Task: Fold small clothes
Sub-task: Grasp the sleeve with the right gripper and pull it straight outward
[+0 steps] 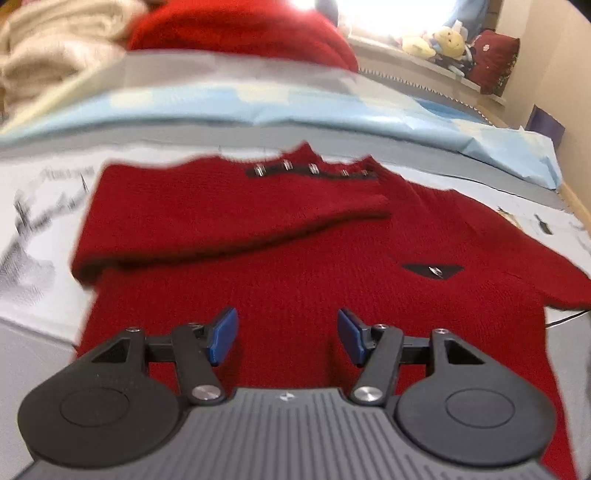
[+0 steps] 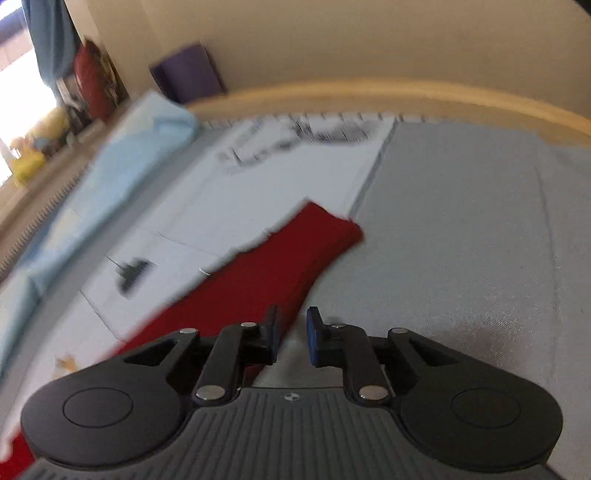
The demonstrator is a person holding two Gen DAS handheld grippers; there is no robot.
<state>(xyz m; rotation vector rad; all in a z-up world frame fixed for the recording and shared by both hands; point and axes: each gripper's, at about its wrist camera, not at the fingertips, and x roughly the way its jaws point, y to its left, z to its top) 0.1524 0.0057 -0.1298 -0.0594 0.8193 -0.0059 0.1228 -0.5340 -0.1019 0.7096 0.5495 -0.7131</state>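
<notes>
Your red knit sweater [image 1: 295, 280] lies flat on the bed [image 2: 461, 221], on a pale printed sheet [image 1: 40, 229] that covers part of the grey bedding. One sleeve [image 1: 229, 225] is folded across the chest, its cuff ending near the middle of the garment; above it runs a dark placket with a row of small metal clasps [image 1: 314, 169], and a dark triangular patch [image 1: 433, 271] with a metal fitting sits on the side nearer your right. In the right wrist view the other sleeve [image 2: 295, 251] stretches out straight, its cuff crossing from the printed sheet onto the grey bedding (both views are motion-blurred, so the knit texture is hard to read). Your left claw [image 1: 287, 334] is held low over the lower body of the sweater, pointing toward the neckline; its blue pads [image 1: 223, 332] stand wide apart with nothing between them, and I cannot tell whether they touch the fabric. Your right claw [image 2: 291, 338] sits at the near edge of the outstretched sleeve, one finger over red fabric, the other over grey bedding; its jaws are parted by a narrow gap with only bedding visible between them. Behind the sweater lie a light blue folded cover [image 1: 332, 107], a cream blanket [image 1: 48, 51] and another red garment [image 1: 240, 33].
</notes>
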